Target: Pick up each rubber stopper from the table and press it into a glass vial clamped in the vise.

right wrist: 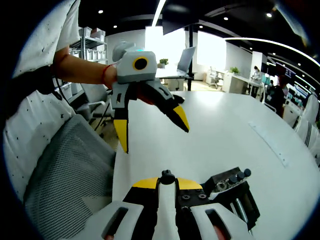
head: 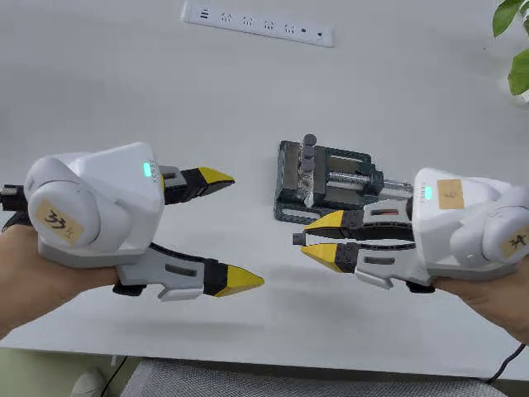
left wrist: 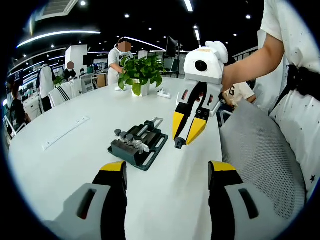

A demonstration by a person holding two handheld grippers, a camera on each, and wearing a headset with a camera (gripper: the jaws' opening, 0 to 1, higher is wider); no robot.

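Over the white desk (head: 165, 99) I have both claws in the air, tips turned toward each other. My right claw (head: 302, 237) is nearly pressed together, and between its yellow tips it pinches a small dark rubber stopper (head: 297, 238), which pokes out past the tips and touches nothing else. From the left gripper view that claw hangs tips-down above the desk, to the right of the vise (left wrist: 137, 145) and apart from it (the stopper is the dark knob at its very end). My left claw (head: 248, 230) is spread wide, one finger high and one low in the head view, with nothing between them and nothing touching them.

The vise sits flat on the desk just beyond the right claw's tips, dark grey, its screw running off to the right in the head view. Three dark round caps (right wrist: 239, 175) stand in a row along its top in the right gripper view, and a clear glass vial (head: 308, 197) shows between its blocks; I cannot tell how many vials are clamped. A white power strip (head: 258, 23) lies near the far edge of the desk, well apart from the vise, and a green plant (head: 514, 41) leans in at the far right corner.
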